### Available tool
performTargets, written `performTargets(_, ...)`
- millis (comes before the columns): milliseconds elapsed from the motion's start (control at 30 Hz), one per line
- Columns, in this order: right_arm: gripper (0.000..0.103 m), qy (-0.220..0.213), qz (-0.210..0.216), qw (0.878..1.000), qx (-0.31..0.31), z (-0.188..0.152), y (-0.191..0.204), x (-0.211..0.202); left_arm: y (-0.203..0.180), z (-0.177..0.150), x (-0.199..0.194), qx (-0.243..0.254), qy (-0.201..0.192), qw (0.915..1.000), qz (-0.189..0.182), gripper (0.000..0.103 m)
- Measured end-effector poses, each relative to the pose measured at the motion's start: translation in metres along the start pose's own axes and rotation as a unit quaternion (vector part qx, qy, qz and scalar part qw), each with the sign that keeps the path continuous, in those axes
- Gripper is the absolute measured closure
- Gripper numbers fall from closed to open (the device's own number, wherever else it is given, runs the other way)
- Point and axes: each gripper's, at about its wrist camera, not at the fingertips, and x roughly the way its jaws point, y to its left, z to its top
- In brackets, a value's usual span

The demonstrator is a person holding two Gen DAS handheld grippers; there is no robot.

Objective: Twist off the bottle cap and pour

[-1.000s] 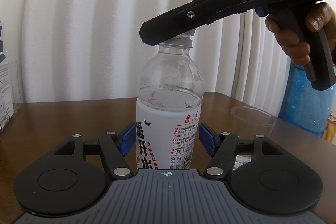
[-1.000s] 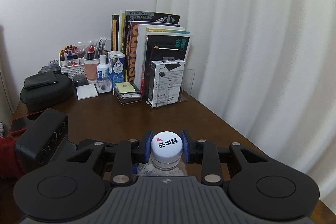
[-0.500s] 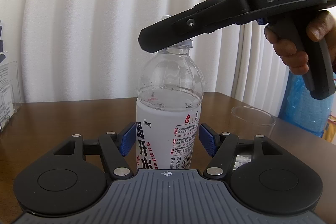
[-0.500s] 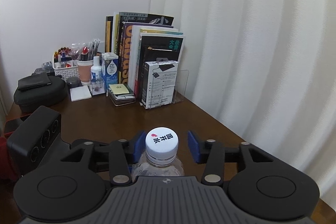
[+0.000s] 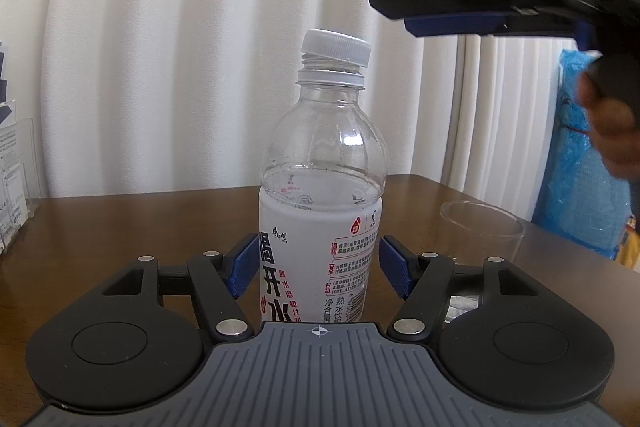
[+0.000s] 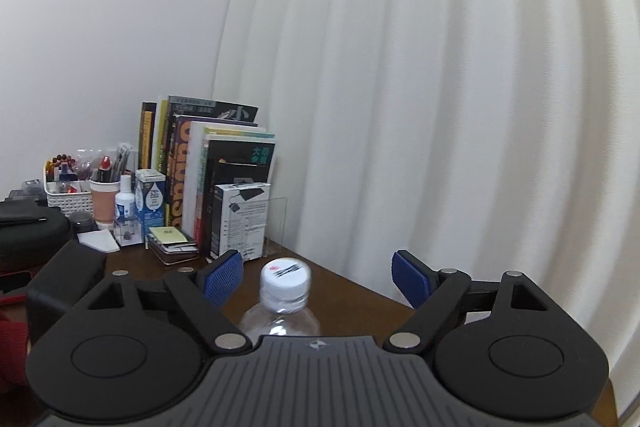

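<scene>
A clear water bottle [image 5: 320,227] with a white label stands upright on the brown table. My left gripper [image 5: 318,265] is shut on its labelled body. Its white cap [image 5: 335,47] sits loose and tilted on the neck. My right gripper [image 6: 318,277] is open and empty, raised above and to the right of the cap [image 6: 285,277]; in the left wrist view its fingers [image 5: 460,3] hover up and right of the bottle. A clear empty cup [image 5: 482,233] stands on the table to the bottle's right.
Books [image 6: 216,171], a white box [image 6: 240,219], a basket of pens [image 6: 68,187] and a black case [image 6: 28,231] crowd the table's far left. White curtains hang behind. A blue bag [image 5: 580,167] sits right of the cup.
My right gripper has opened, let go of the cap, and lifted up and to the right. The cap now rests tilted on the neck. The left gripper has not moved.
</scene>
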Motion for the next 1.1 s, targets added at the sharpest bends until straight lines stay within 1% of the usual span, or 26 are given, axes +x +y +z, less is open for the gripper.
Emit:
performTargets(67, 0.034, -0.007, 0.002, 1.000, 0.008, -0.007, 0.006, 0.003, 0.000, -0.001, 0.000, 0.000, 0.000, 1.0000, 0.000, 0.038)
performTargets(100, 0.039, -0.008, -0.004, 1.000, 0.007, -0.008, 0.009, 0.004, -0.001, -0.001, -0.001, -0.001, 0.000, 1.0000, 0.000, 0.038)
performTargets(133, 0.049, -0.008, -0.014, 1.000, 0.005, -0.011, 0.012, 0.006, -0.001, -0.001, -0.002, -0.001, 0.000, 1.0000, 0.000, 0.038)
performTargets(167, 0.055, -0.008, -0.025, 1.000, 0.003, -0.013, 0.016, 0.008, -0.001, -0.001, -0.002, -0.001, 0.000, 1.0000, 0.000, 0.038)
performTargets(200, 0.055, -0.008, -0.033, 0.999, 0.005, -0.015, 0.018, 0.011, -0.001, -0.001, -0.002, -0.002, 0.000, 1.0000, 0.000, 0.038)
performTargets(267, 0.055, -0.010, -0.037, 0.999, 0.016, -0.017, 0.021, 0.013, -0.001, -0.001, -0.003, -0.002, -0.001, 1.0000, -0.001, 0.038)
performTargets(367, 0.055, -0.018, -0.041, 0.999, 0.013, -0.018, 0.024, 0.012, 0.001, 0.000, -0.004, -0.003, -0.001, 1.0000, -0.001, 0.038)
performTargets(533, 0.056, -0.020, -0.036, 0.999, 0.012, -0.016, 0.026, 0.016, 0.002, 0.001, -0.004, -0.002, 0.000, 1.0000, -0.001, 0.037)
performTargets(667, 0.063, -0.016, -0.036, 0.999, 0.015, -0.017, 0.025, 0.018, 0.003, 0.001, -0.003, -0.002, 0.000, 1.0000, -0.002, 0.037)
performTargets(733, 0.064, -0.013, -0.037, 0.999, 0.018, -0.017, 0.023, 0.018, 0.003, 0.001, -0.002, -0.002, 0.000, 1.0000, -0.002, 0.036)
performTargets(833, 0.071, -0.011, -0.034, 0.999, 0.019, -0.017, 0.021, 0.017, 0.003, 0.002, -0.001, -0.003, 0.000, 1.0000, -0.002, 0.036)
performTargets(967, 0.071, -0.007, -0.028, 0.999, 0.018, -0.016, 0.018, 0.016, 0.004, 0.003, 0.000, -0.002, 0.001, 1.0000, -0.003, 0.036)
performTargets(1100, 0.071, 0.006, -0.016, 1.000, 0.010, -0.012, 0.015, 0.017, 0.004, 0.003, 0.001, -0.002, 0.001, 1.0000, -0.004, 0.036)
